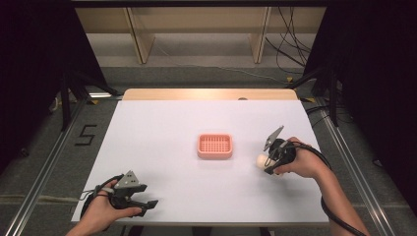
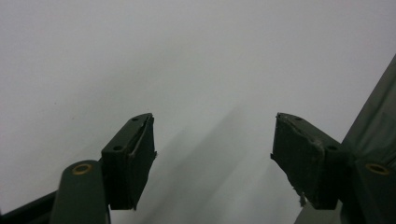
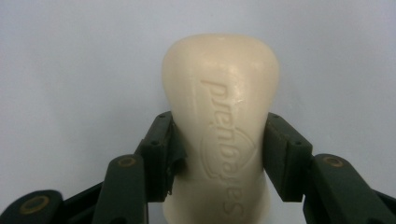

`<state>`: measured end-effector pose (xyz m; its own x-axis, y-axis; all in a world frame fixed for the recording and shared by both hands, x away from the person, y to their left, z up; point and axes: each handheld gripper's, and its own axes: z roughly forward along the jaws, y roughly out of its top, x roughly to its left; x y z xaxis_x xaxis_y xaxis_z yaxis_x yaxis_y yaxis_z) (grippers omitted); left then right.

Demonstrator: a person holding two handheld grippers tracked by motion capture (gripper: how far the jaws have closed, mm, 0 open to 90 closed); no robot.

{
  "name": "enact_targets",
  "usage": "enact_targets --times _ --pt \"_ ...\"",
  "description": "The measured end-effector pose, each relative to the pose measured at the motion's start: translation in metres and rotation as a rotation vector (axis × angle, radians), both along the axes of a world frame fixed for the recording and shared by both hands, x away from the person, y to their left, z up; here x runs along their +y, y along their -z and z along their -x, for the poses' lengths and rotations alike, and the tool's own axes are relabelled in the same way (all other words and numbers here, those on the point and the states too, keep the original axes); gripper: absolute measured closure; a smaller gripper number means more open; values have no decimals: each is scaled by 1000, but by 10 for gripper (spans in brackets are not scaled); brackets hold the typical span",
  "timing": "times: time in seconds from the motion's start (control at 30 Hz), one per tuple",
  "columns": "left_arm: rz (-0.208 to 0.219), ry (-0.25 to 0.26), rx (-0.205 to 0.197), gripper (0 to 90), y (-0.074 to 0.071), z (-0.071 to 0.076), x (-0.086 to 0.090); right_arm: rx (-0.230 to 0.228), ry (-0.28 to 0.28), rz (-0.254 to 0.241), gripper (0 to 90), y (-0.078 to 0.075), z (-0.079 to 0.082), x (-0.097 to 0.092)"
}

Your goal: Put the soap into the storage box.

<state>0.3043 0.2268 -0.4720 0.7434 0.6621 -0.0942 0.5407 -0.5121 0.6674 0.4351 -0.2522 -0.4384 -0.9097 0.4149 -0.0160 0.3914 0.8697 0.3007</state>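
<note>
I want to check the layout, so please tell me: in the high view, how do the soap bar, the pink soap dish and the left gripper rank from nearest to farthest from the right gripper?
1. soap bar: clamped in the right gripper.
2. pink soap dish: table centre, to its left.
3. left gripper: near-left table corner, jaws open.

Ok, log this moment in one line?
right gripper: shut on soap | left gripper: open, idle | dish: empty | soap right of dish

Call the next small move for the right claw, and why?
Probably carry the soap bar left toward the pink dish and stop above it. The right claw is shut on the bar, pads pressing both its sides, and the dish sits empty a short way to its left on the white table. The left claw is open, idle.
</note>
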Motion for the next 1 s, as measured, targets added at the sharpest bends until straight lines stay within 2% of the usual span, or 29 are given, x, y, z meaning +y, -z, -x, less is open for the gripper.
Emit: enact_targets --times 0.17,0.3,0.37,0.47,0.5,0.57,0.6,0.73,0.77,0.83,0.9,0.93,0.97,1.0 --pt "-1 -1 -4 293 0 0 0 -3 10 -7 506 -3 2 2" --pt "-6 -3 -9 293 -1 0 0 -18 -3 -23 506 -7 2 3" --pt "1 1 -7 293 -1 0 0 -18 16 -17 506 -8 3 4" --pt "0 2 -7 293 -1 0 1 -23 -4 -29 506 -7 2 6" --pt "1 -2 -9 293 -1 0 1 -18 5 -24 506 -8 3 6" --pt "1 -6 -9 293 -1 1 1 -23 -12 -21 506 -7 2 8" --pt "-2 -6 -3 293 -1 0 1 -16 10 -22 506 -8 4 9" --pt "8 -16 -3 294 -1 1 0 -28 -24 -34 506 -8 1 11" --pt "8 -15 -4 294 -1 1 0 -21 5 -29 506 -10 3 11" --pt "9 -17 -4 294 -1 1 0 -28 -19 -35 506 -10 1 13" --pt "7 -15 -5 293 -1 1 0 -27 -14 -36 506 -11 2 14" --pt "9 -15 -5 294 -1 1 0 -45 -46 -41 506 -11 0 15" --pt "7 -10 -9 294 -1 1 1 -31 -15 -33 506 -12 2 16" --pt "5 -5 -8 294 -2 1 1 -31 -22 -37 506 -12 1 17"
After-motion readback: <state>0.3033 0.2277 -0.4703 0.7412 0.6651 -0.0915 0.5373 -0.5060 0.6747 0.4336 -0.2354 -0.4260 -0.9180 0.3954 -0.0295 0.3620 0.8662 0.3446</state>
